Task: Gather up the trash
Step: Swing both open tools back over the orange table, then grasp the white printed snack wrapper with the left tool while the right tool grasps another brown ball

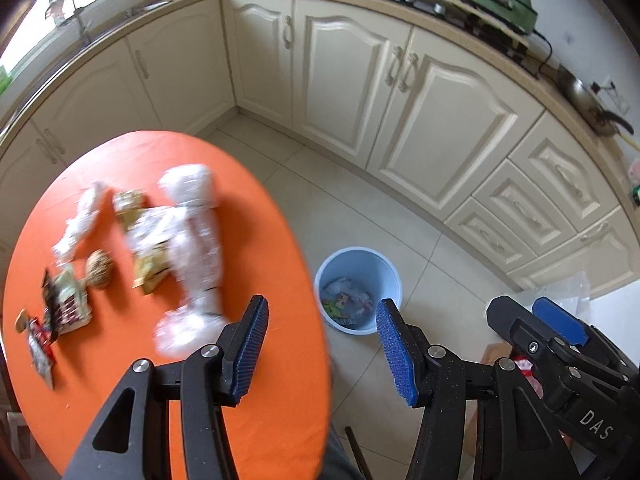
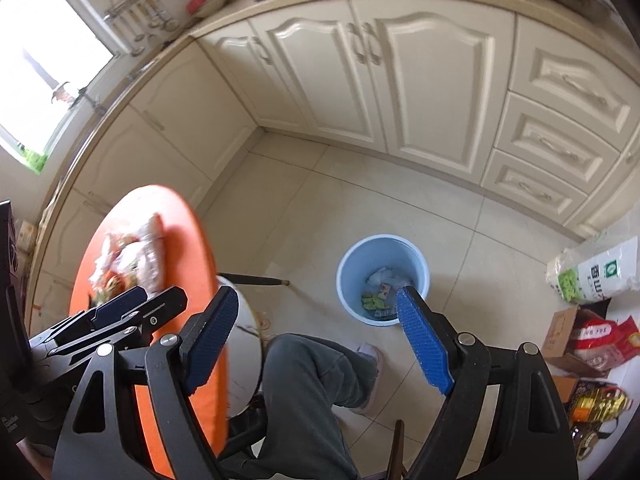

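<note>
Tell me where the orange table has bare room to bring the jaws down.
Bare cloth runs along the orange table near edge and its far rim toward the cabinets. The left middle is crowded: clear plastic wrap, snack wrappers.

Left tool agape, empty, right tool wider, empty, both angled downward
</note>
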### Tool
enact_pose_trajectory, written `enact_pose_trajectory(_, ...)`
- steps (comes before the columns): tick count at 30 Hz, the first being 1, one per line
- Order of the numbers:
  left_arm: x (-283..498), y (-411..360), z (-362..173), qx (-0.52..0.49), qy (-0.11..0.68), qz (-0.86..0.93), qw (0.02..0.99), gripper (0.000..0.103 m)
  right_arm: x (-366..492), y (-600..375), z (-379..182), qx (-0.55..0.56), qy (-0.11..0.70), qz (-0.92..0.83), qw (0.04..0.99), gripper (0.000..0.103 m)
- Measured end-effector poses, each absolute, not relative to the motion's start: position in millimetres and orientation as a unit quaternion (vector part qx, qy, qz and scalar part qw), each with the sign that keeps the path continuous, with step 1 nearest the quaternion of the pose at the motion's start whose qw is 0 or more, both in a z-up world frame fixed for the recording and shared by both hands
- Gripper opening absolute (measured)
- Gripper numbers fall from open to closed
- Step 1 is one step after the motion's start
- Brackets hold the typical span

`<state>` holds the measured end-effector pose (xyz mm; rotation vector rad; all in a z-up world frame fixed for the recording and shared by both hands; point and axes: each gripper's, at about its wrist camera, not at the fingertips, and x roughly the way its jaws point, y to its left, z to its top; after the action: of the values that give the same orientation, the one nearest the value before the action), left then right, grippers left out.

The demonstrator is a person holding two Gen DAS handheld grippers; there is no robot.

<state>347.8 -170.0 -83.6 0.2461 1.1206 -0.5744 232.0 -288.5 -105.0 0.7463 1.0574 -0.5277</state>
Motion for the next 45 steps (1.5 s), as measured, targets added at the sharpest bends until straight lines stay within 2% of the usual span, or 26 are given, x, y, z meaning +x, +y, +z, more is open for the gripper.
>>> enact_pose_trajectory(11,332.3,12.8,-45.9,0.033,0.513,-0.166,0.842,0.053,303.8,-169.5,-75.9,0.281,0.496,-0.14,0.809,0.084)
enact_pose_trajectory(21,343.6,152.1,-55.7,-0.053,0.546,-0.069,0.834,0.053,393.5,-78.9,-98.4,0.228,0.544,-0.062,0.805,0.083)
enact_pose_trajectory(26,361.8,191.3,-59.9,-0.089,0.559,-0.044,0.823,0.053,435.0,-56.7,-123.1,0.206,0.577,-0.045,0.789,0.08)
enact_pose_trajectory(31,388.5,214.6,-70.2,-0.106,0.573,-0.031,0.812,0.053,468.8,-46.8,-143.8,0.196,0.597,-0.03,0.777,0.072)
enact_pose_trajectory(35,403.3,219.6,-80.4,-0.118,0.589,-0.035,0.799,0.055,490.5,-46.0,-163.6,0.194,0.612,-0.034,0.766,0.072)
enact_pose_trajectory(39,423.3,220.6,-96.3,-0.13,0.608,-0.036,0.783,0.055,506.0,-45.2,-185.2,0.181,0.632,-0.041,0.753,0.059)
enact_pose_trajectory(42,429.9,219.9,-102.4,-0.132,0.613,-0.039,0.778,0.055,511.6,-49.0,-193.7,0.196,0.632,-0.032,0.749,0.058)
enact_pose_trajectory(44,435.4,218.9,-105.3,-0.135,0.616,-0.038,0.775,0.056,514.0,-49.0,-193.0,0.193,0.626,-0.026,0.755,0.048)
enact_pose_trajectory(45,437.0,218.7,-105.7,-0.138,0.618,-0.039,0.773,0.056,515.3,-48.8,-192.6,0.185,0.626,-0.027,0.757,0.035)
